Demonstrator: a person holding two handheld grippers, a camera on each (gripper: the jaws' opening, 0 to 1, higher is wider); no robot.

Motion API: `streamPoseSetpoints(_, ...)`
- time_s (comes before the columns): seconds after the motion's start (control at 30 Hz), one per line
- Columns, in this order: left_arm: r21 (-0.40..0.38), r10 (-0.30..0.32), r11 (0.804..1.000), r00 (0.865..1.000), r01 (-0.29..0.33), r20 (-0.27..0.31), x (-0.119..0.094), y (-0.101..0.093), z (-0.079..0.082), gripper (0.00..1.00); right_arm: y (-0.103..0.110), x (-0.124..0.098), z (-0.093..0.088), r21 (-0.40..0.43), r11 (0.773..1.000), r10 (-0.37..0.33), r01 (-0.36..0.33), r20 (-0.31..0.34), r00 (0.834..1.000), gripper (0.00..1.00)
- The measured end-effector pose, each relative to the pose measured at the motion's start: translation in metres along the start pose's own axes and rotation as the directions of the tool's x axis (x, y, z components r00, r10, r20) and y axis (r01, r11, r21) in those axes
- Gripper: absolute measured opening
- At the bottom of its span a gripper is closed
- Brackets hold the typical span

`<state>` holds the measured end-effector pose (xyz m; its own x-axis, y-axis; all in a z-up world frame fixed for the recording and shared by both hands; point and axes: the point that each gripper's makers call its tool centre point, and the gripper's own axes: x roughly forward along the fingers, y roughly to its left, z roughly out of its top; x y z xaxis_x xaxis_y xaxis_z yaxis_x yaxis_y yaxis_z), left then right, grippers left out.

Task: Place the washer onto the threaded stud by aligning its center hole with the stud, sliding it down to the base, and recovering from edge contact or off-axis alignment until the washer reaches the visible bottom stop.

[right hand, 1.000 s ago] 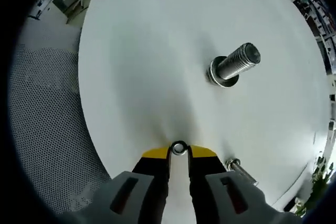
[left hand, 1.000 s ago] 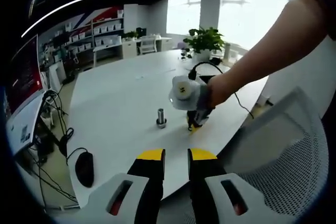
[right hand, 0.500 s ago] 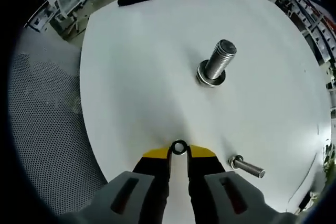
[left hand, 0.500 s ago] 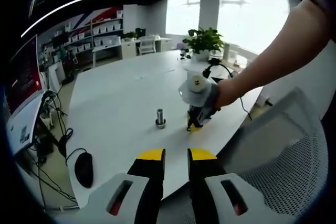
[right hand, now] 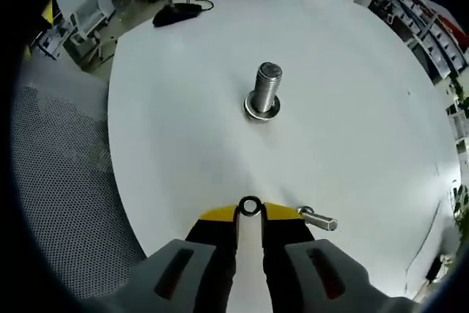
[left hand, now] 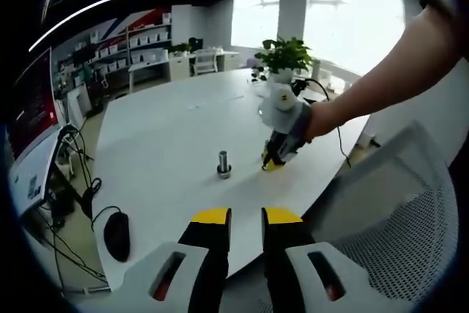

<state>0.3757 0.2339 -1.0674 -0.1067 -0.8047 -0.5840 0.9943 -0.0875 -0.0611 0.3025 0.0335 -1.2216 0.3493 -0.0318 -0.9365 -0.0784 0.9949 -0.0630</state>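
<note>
— How far had the task been carried?

— The washer was held clamped at the tips of the right gripper, near the table edge and well apart from the stud. A ring was seen at the stud's base, possibly another washer.

— What was left?

— Alignment over the stud and the slide down to the base had not yet been done. The left gripper was kept back, its jaws nearly together and nothing held.

— Anything else noted?

— A small bolt was seen lying just beside the right gripper.

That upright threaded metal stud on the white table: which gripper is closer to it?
Right. The right gripper hovers close beside the upright threaded metal stud, pinching a small washer; the left gripper hangs back off the white table's edge.
</note>
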Motion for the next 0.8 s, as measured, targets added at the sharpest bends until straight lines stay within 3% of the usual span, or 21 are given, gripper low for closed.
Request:
streamPoseSetpoints(0.13,0.001,-0.001,1.0,1.0,0.001,-0.006,0.001,0.0,-0.001,0.14,-0.011,-0.016,0.009,0.035,0.999,-0.025,0.023,0.066,0.997,0.13)
streamPoseSetpoints(0.27,0.002,-0.007,1.0,1.0,0.007,-0.006,0.0,-0.003,0.002,0.14,-0.014,-0.034,0.021,-0.019,0.999,-0.048,0.05,0.096,0.994,0.13)
streamPoseSetpoints(0.6,0.003,-0.007,1.0,1.0,0.007,-0.009,0.001,-0.003,0.001,0.14,-0.038,-0.047,0.021,-0.085,0.991,-0.092,0.099,0.093,0.991,0.13)
streamPoseSetpoints(0.8,0.0,-0.002,1.0,1.0,0.002,-0.006,0.002,0.0,0.0,0.14,-0.041,-0.049,0.014,-0.091,0.991,-0.092,0.098,0.067,0.993,0.13)
